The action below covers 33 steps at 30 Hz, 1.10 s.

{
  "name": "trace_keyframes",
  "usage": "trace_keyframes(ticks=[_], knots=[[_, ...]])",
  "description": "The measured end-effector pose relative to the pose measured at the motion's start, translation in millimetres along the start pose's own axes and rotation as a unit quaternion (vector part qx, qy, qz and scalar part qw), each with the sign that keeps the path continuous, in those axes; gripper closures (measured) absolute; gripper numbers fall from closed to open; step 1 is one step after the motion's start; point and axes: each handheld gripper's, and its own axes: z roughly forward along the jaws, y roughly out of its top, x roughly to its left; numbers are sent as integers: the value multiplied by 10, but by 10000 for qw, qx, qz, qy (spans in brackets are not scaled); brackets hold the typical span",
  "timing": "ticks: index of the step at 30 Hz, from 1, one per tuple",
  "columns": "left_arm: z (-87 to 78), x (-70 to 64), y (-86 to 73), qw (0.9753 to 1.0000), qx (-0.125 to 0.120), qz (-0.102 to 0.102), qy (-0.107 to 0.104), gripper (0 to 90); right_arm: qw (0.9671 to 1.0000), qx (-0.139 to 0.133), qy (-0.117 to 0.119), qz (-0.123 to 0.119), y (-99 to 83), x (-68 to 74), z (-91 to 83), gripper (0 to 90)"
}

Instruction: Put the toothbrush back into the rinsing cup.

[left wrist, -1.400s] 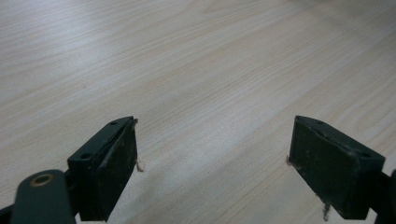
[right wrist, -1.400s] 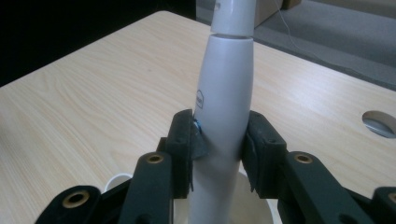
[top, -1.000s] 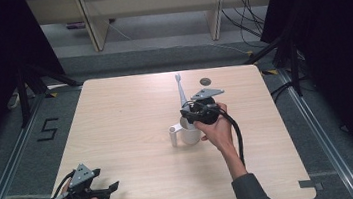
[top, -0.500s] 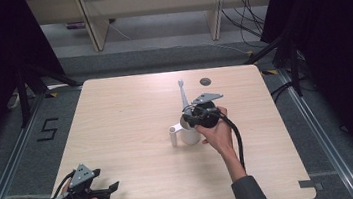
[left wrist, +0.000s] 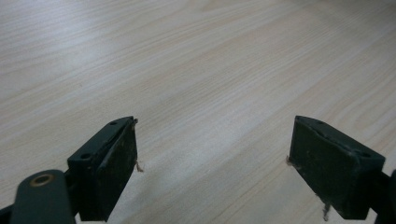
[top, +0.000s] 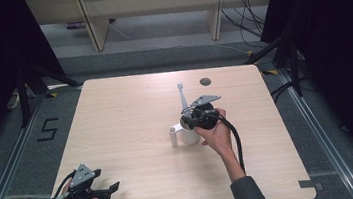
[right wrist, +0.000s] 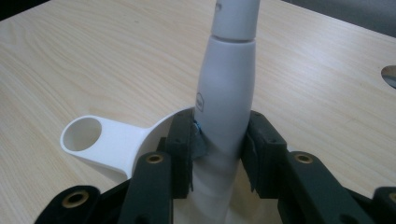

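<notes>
A white electric toothbrush (top: 182, 98) (right wrist: 226, 98) stands nearly upright, and my right gripper (top: 190, 121) (right wrist: 219, 140) is shut on its thick handle. Directly beneath it sits a white cup-like holder (top: 188, 137) (right wrist: 112, 140) with a small side ring (top: 174, 134), resting on the wooden table (top: 127, 125). The brush's lower end reaches into or just above the holder; the jaws hide the contact. My left gripper (top: 113, 190) (left wrist: 212, 154) is open near the table's front left corner, with only bare wood (left wrist: 187, 60) between its jaws.
A dark round grommet (top: 205, 81) (right wrist: 390, 77) lies in the tabletop near the far edge. Pale shelving (top: 154, 6) stands on the floor beyond the table. Dark frames flank both sides.
My right gripper has lowered and drawn slightly nearer with the toothbrush, bringing it down at the holder. The left gripper has stayed put.
</notes>
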Motion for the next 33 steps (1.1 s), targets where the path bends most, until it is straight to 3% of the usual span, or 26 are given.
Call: trace_keyframes(ticks=[2,3,4,7,15,17,21,24,32,33], knots=[[1,-3,2,10000,-34,-13,4,148,10000,49,-23,64,9,6,5,662],[2,-4,1,10000,-21,-4,2,148,10000,-33,24,-88,12,-13,31,662],[-2,-1,1,10000,28,40,1,148,9999,49,-6,126,17,13,19,661],[9,-5,-2,10000,-20,-18,-10,149,10000,-19,-68,10,15,6,45,659],[2,-1,1,10000,18,28,-8,148,9999,24,-73,123,11,29,42,612],[4,-3,-1,10000,7,28,-10,148,9997,90,-41,244,9,46,20,607],[7,-6,-3,10000,-15,-19,-9,148,9999,-111,-36,109,4,-1,-14,569],[7,4,-3,10000,56,43,-5,148,9994,-201,3,290,24,0,-86,543],[10,-8,-3,10000,8,-1,7,149,9989,-351,-28,305,52,-48,-218,447],[10,-8,-3,10000,-4,-3,7,148,9988,-428,-64,211,52,-66,-224,439]])
